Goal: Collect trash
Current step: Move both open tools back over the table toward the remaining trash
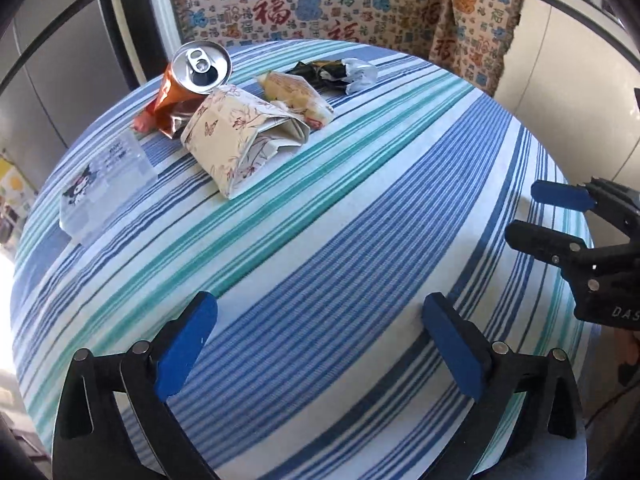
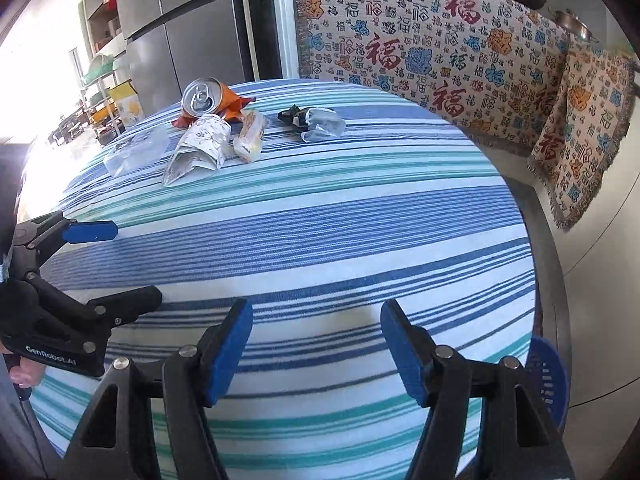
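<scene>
Over the near edge of the striped tablecloth [image 1: 340, 240] both grippers hang with nothing between their pads; the left gripper [image 1: 320, 344] has its blue-padded jaws spread wide, showing only bare cloth in the gap, and no part of it touches any of the trash; the right gripper [image 2: 316, 344] is likewise spread apart, holding nothing, its pads above the blue and white stripes. Each gripper shows at the side of the other's view, and there too the fingers stand parted.

All the trash lies in a loose cluster toward the far edge of the surface, well apart from both grippers; a crushed orange can [image 1: 188, 84] lies tilted with its silver top facing the cameras; touching its near side is a folded floral paper packet [image 1: 240, 136]; just beside that, on the right, sits a yellowish snack wrapper [image 1: 296, 96]; farther right along the far edge lies a crumpled black and silver wrapper [image 1: 340, 72], a little apart from the rest. Near the left edge rests a clear plastic packet [image 1: 104, 188] printed with a cartoon figure.

A blue basket [image 2: 548, 380] shows past the near right edge of the surface, below it.
</scene>
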The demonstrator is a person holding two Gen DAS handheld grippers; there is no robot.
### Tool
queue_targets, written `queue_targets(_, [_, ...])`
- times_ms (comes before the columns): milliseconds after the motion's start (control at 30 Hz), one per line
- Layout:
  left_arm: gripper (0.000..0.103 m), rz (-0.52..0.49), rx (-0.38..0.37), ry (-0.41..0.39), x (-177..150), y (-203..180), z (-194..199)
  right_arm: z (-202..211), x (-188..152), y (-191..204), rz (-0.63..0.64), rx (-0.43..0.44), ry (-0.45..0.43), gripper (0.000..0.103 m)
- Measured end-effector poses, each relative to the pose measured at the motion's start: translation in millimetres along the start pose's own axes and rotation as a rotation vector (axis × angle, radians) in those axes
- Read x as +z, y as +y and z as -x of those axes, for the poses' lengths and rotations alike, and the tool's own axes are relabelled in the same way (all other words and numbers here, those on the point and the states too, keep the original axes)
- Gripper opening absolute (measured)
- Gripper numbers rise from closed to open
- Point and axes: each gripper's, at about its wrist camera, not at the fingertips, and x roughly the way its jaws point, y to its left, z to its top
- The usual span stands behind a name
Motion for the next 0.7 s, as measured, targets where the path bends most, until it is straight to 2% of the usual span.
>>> queue_targets(67, [0.103,-0.014,-0.017,0.002,2,12,-3,-7,7,-1,-0.028,-0.037,0.0,0.068])
queue_targets(200, [0.102,-0.005,-0.028,-0.045,1,25,-1,-24,20,-4,-0.046,-0.118,0.003,0.068])
queue_targets(367, [0.103,0.012,0.003,-0.05,3,20,-2,-32,27,-5,-0.063,-0.128,-0.009,0.075])
queue_targets(467, [0.103,0.006,-0.011,-0.045,4,20,-4,-34,29,-5,-0.066,-0.134,-0.007,0.079])
queue_targets(700, [0.103,0.007,-0.01,-0.046,4,21,-3,-36,30,-5,-0.066,-0.139,-0.005,0.08])
